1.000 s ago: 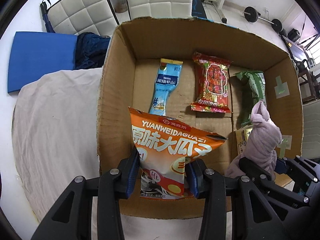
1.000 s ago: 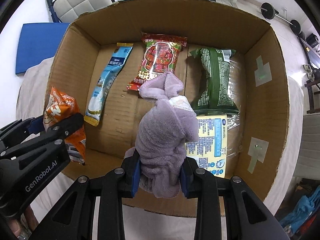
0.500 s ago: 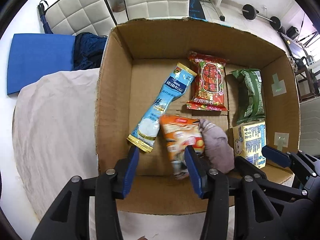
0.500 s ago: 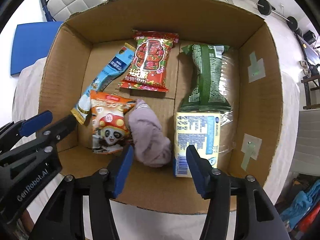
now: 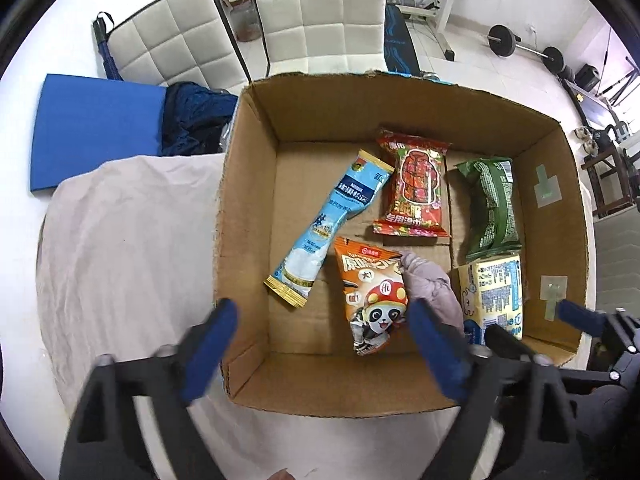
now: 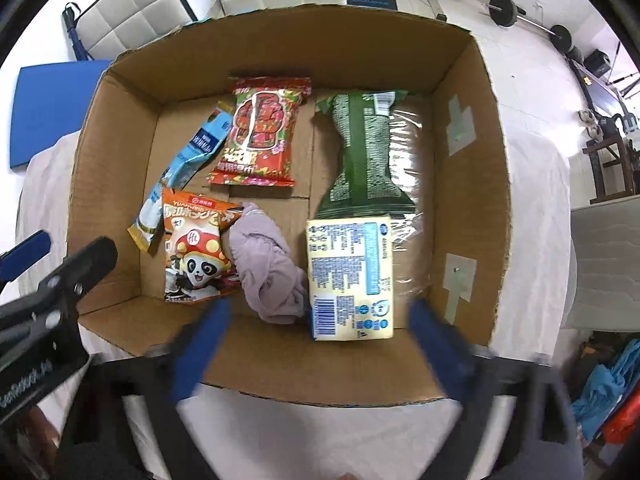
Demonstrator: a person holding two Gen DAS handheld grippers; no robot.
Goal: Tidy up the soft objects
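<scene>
An open cardboard box [image 5: 244, 216] [image 6: 468, 168] holds the soft items. An orange panda snack bag [image 5: 372, 300] [image 6: 192, 248] lies at the front, touching a crumpled lilac cloth [image 5: 432, 284] [image 6: 268, 268]. A blue sachet [image 5: 332, 224] [image 6: 188, 160], a red packet [image 5: 414, 184] [image 6: 260, 132], a green packet [image 5: 490, 208] [image 6: 364, 148] and a yellow tissue pack [image 5: 496, 292] [image 6: 350, 276] also lie inside. My left gripper [image 5: 320, 344] is open and empty above the box's front edge. My right gripper [image 6: 316, 344] is open and empty there too.
The box sits on a pale cloth [image 5: 120, 248] over a white table. A blue mat [image 5: 96, 132] and dark blue fabric [image 5: 196, 120] lie at the back left. White padded chairs [image 5: 316, 12] and gym weights [image 5: 520, 44] stand behind.
Both grippers opened and let go: the orange snack bag and the lilac cloth dropped into the box front. Both grippers then drew back and spread wider.
</scene>
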